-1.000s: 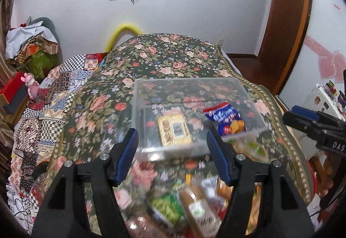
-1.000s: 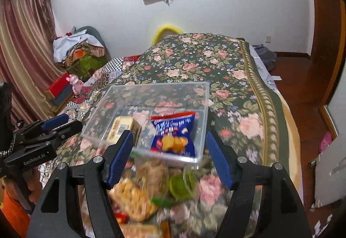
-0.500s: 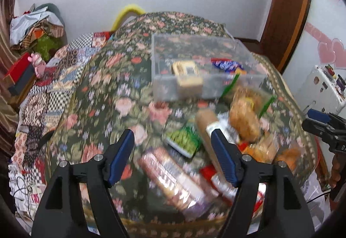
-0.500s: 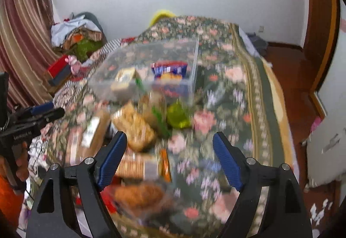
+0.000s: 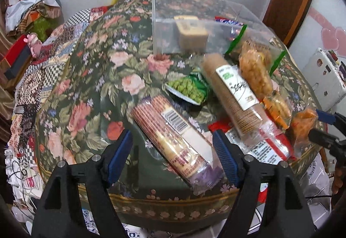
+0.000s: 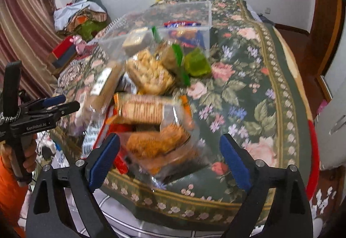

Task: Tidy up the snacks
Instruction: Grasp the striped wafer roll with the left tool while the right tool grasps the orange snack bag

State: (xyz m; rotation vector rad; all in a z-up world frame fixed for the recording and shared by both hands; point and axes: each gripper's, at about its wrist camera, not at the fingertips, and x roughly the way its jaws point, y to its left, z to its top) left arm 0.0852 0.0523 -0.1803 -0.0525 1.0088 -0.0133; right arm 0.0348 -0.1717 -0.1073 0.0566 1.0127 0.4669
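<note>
**Two grippers close in on snack pile**

On the floral-covered table, the left gripper [image 5: 173,155], jaws just widened and pressing nothing, straddles the long cracker sleeve [image 5: 173,140]; squaring the pads across its narrow width should give a firm lift toward the clear bin [image 5: 164,28] beyond. The right gripper [image 6: 169,162], jaws also just widened and empty, frames the bag of fried snacks [image 6: 157,144]. Both tilt steeply downward.

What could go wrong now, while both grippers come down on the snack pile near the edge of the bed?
1. The long biscuit pack lies near the cover's edge; a nudge from the left gripper might push it off.
2. The clear bag of fried snacks looks slippery, so the right gripper could lose it.
</note>
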